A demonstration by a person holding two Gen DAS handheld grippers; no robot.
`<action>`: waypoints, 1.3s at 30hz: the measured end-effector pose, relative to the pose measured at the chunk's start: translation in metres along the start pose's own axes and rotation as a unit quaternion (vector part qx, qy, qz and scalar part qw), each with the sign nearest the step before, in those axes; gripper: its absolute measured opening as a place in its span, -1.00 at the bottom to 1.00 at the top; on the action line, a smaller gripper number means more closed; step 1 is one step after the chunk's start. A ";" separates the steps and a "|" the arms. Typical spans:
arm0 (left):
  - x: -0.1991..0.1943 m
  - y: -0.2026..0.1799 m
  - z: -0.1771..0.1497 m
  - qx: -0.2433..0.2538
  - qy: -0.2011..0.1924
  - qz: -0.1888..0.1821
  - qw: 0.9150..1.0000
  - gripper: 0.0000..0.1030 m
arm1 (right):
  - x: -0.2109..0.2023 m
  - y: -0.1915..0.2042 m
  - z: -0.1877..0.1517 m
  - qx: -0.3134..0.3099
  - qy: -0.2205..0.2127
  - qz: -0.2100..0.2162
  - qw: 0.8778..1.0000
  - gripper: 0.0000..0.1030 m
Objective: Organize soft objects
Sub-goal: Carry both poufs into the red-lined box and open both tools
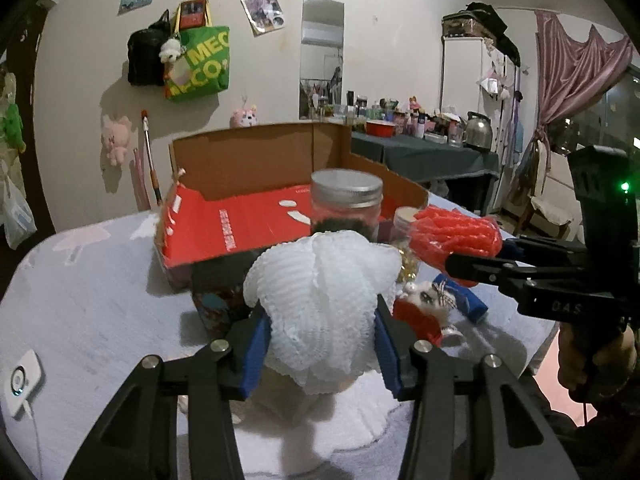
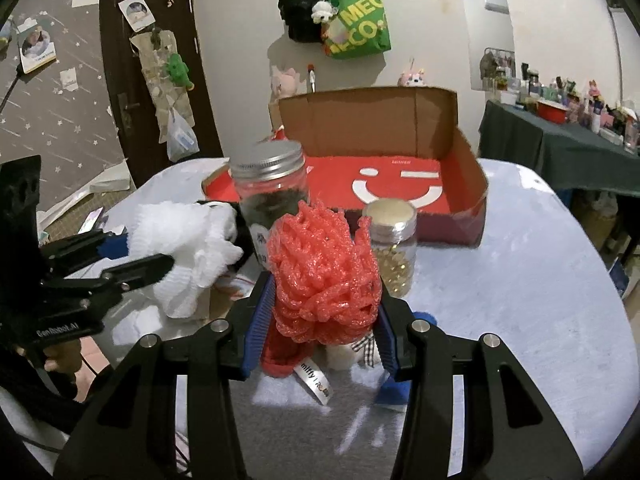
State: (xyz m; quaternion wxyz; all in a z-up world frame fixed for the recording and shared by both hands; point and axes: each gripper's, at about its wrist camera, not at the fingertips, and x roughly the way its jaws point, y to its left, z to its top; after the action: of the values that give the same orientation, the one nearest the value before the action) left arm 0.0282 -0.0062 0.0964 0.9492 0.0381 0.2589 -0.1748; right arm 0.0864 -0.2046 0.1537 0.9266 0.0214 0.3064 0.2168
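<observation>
My left gripper (image 1: 320, 340) is shut on a white foam net (image 1: 320, 300) and holds it above the table; it also shows in the right wrist view (image 2: 188, 252). My right gripper (image 2: 322, 328) is shut on a red foam net (image 2: 324, 276), which also shows in the left wrist view (image 1: 456, 236). A small plush toy in red (image 1: 424, 308) with a blue part lies on the table under the right gripper; it shows in the right wrist view (image 2: 340, 356). An open cardboard box with a red bottom (image 1: 248, 224) stands behind; it also shows in the right wrist view (image 2: 400, 184).
A glass jar with a metal lid (image 2: 272, 188) and a smaller jar of gold beads (image 2: 394, 248) stand in front of the box. A dark printed box (image 1: 216, 300) sits by the white net. The table has a pale cloth (image 2: 520, 280). A white towel (image 1: 344, 432) lies below my left gripper.
</observation>
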 end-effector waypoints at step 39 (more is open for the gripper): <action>0.069 0.071 0.116 0.068 0.039 0.008 0.997 -0.06 | 0.057 -0.037 0.133 -0.095 0.033 -0.013 0.995 -0.14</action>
State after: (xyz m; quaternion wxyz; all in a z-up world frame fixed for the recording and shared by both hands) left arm 0.1638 0.0197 0.1603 0.9349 0.1117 0.2828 -0.1829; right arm 0.2185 -0.2024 0.2231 0.9167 -0.0779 0.3151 0.2331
